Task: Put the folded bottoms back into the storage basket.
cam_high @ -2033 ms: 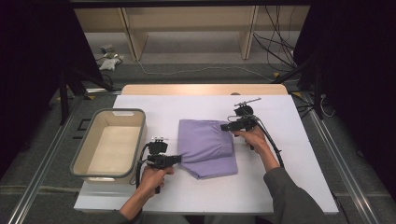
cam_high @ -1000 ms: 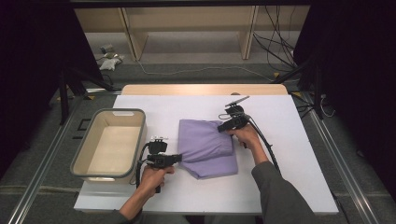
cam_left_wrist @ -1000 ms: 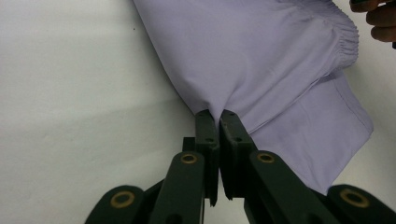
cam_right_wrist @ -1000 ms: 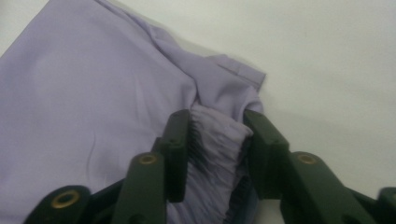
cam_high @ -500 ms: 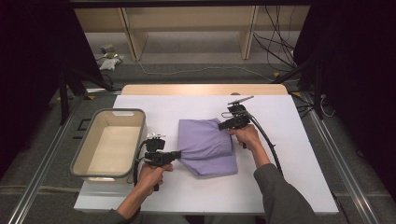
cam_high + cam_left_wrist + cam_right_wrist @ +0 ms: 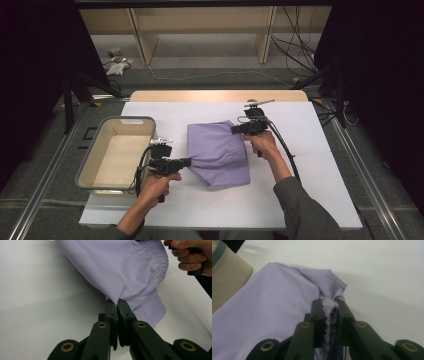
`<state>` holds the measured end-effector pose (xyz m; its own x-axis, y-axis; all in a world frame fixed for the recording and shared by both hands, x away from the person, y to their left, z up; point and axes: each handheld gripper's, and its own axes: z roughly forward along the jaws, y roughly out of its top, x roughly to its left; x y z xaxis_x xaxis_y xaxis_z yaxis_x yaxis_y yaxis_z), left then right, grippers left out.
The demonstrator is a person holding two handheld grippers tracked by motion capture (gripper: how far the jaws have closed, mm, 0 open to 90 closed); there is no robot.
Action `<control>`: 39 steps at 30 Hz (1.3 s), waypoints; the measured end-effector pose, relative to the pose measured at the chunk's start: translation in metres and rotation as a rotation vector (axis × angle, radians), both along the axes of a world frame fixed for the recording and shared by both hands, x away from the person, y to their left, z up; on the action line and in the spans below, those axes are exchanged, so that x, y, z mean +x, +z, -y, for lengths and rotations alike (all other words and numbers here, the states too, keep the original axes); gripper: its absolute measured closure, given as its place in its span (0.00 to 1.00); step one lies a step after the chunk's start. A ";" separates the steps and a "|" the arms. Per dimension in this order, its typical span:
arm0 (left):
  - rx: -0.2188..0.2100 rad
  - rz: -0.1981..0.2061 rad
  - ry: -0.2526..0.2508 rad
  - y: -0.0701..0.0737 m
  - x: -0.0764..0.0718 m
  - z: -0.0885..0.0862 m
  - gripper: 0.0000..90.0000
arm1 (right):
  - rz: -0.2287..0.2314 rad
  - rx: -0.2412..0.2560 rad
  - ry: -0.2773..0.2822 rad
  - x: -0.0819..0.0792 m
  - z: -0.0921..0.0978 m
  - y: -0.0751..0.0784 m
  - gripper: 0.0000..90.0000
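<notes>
A lilac folded garment [image 6: 217,152] lies on the white table [image 6: 300,175] in the high view. My left gripper [image 6: 187,161] is shut on its left edge; in the left gripper view the cloth [image 6: 120,270] rises from between the closed jaws of that gripper [image 6: 117,303], lifted off the table. My right gripper [image 6: 234,128] is shut on the garment's far right corner. In the right gripper view a bunched fold of the garment [image 6: 272,310] is pinched in this gripper [image 6: 329,302].
A beige bin with a grey rim [image 6: 95,157] stands empty at the table's left, close to my left hand. Its corner [image 6: 227,277] appears in the right gripper view. Cables [image 6: 285,145] trail from the right gripper. Shelving and floor lie beyond the far edge.
My right gripper has shifted left and toward the far side, pulling the garment's right corner with it and lifting the cloth. The left gripper has stayed nearly still on the left edge.
</notes>
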<state>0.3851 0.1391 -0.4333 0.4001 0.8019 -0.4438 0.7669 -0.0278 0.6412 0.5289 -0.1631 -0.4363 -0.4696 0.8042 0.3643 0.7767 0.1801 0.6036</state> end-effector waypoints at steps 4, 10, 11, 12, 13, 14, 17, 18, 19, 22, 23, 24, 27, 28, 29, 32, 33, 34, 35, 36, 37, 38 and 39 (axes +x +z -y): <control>-0.009 0.016 -0.003 0.009 -0.002 -0.008 0.97 | 0.015 0.019 0.004 -0.003 -0.005 0.008 0.88; -0.031 0.016 -0.008 0.016 -0.004 -0.018 0.97 | 0.030 0.037 0.011 -0.007 -0.014 0.018 0.88; -0.034 0.016 -0.008 0.017 -0.005 -0.020 0.97 | 0.030 0.037 0.011 -0.007 -0.014 0.018 0.88; -0.037 0.016 -0.008 0.019 -0.005 -0.022 0.97 | 0.030 0.039 0.013 -0.007 -0.015 0.019 0.88; -0.030 0.023 -0.015 0.021 -0.006 -0.024 0.97 | 0.034 0.046 0.013 -0.008 -0.017 0.020 0.88; -0.030 0.023 -0.015 0.021 -0.006 -0.024 0.97 | 0.034 0.046 0.013 -0.008 -0.017 0.020 0.88; -0.034 0.029 -0.022 0.026 -0.008 -0.029 0.97 | 0.041 0.059 0.013 -0.009 -0.020 0.024 0.88; -0.037 0.030 -0.019 0.028 -0.009 -0.029 0.97 | 0.042 0.059 0.016 -0.010 -0.021 0.025 0.88; -0.037 0.030 -0.019 0.028 -0.009 -0.029 0.97 | 0.042 0.059 0.016 -0.010 -0.021 0.025 0.88; -0.037 0.036 -0.027 0.031 -0.010 -0.032 0.97 | 0.052 0.064 0.012 -0.011 -0.023 0.031 0.88; -0.039 0.036 -0.025 0.032 -0.010 -0.033 0.97 | 0.056 0.067 0.011 -0.012 -0.025 0.032 0.88; -0.038 0.036 -0.031 0.033 -0.010 -0.034 0.97 | 0.061 0.067 0.013 -0.012 -0.026 0.034 0.88; -0.049 0.037 -0.034 0.036 -0.012 -0.037 0.97 | 0.071 0.077 0.012 -0.012 -0.029 0.038 0.88; -0.048 0.039 -0.037 0.038 -0.012 -0.039 0.97 | 0.076 0.079 0.015 -0.012 -0.030 0.039 0.88; -0.047 0.042 -0.038 0.040 -0.013 -0.040 0.97 | 0.075 0.082 0.014 -0.013 -0.032 0.041 0.88; -0.044 0.052 -0.041 0.044 -0.015 -0.045 0.97 | 0.084 0.087 0.019 -0.013 -0.037 0.046 0.88; -0.049 0.052 -0.037 0.045 -0.015 -0.046 0.97 | 0.085 0.089 0.020 -0.013 -0.039 0.047 0.88; -0.049 0.055 -0.036 0.047 -0.016 -0.049 0.97 | 0.085 0.092 0.021 -0.014 -0.041 0.049 0.88; -0.051 0.057 -0.033 0.048 -0.016 -0.051 0.97 | 0.088 0.095 0.022 -0.014 -0.043 0.050 0.88; -0.056 0.062 -0.028 0.050 -0.017 -0.055 0.97 | 0.094 0.096 0.026 -0.015 -0.047 0.053 0.88; -0.056 0.062 -0.028 0.050 -0.017 -0.055 0.97 | 0.094 0.096 0.026 -0.015 -0.047 0.053 0.88; -0.056 0.063 -0.027 0.051 -0.017 -0.058 0.97 | 0.096 0.098 0.027 -0.015 -0.049 0.054 0.88; -0.057 0.062 -0.026 0.052 -0.018 -0.060 0.97 | 0.100 0.097 0.030 -0.015 -0.051 0.056 0.88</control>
